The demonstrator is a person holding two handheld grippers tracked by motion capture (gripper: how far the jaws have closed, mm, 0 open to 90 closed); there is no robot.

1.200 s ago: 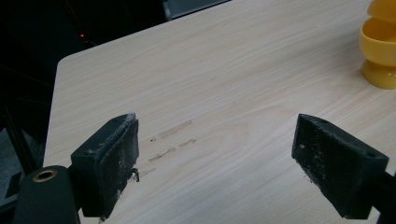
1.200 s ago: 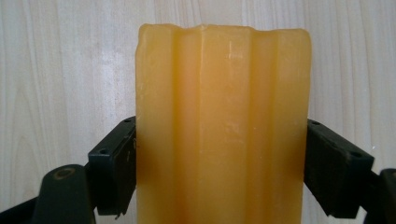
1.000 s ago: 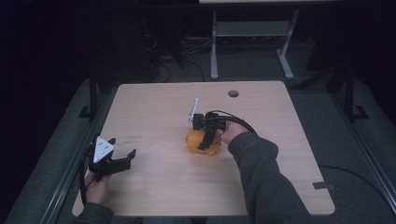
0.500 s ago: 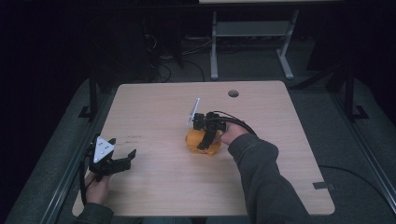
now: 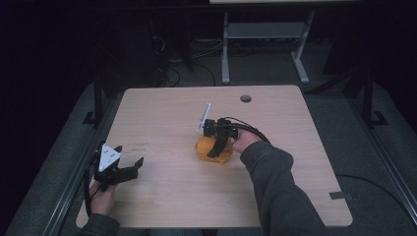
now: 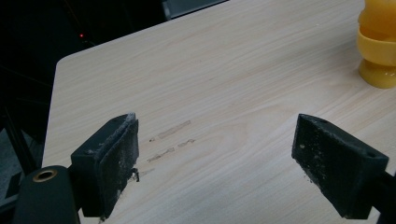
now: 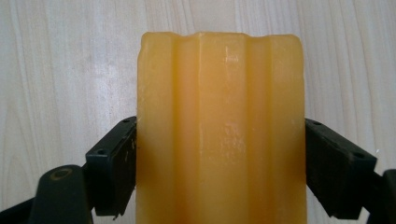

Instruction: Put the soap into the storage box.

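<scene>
Two grippers are out over the wooden table (image 5: 162,113), each in one of the person's hands. Between the black jaws of the right gripper (image 5: 215,147) sits the yellow-orange ridged object (image 5: 204,149), and in the right gripper view the pads (image 7: 116,163) press flat against both of its sides, so it is clamped on that object (image 7: 219,130) (a chunky moulded piece, translucent like wax or soft plastic). The object rests on the tabletop directly under this gripper, near the middle of the table, with the person's grey sleeve (image 5: 275,182) trailing back from it.

Well off from that, near the table's near-left edge, the left gripper (image 5: 129,169) hangs with its jaws spread wide and nothing between them but bare wood. From the left gripper view, the yellow-orange object (image 6: 379,42) stands far ahead and off beyond its right jaw, well apart from it. A few faint scuff marks (image 6: 170,140) lie on the wood just ahead of its left jaw.
</scene>
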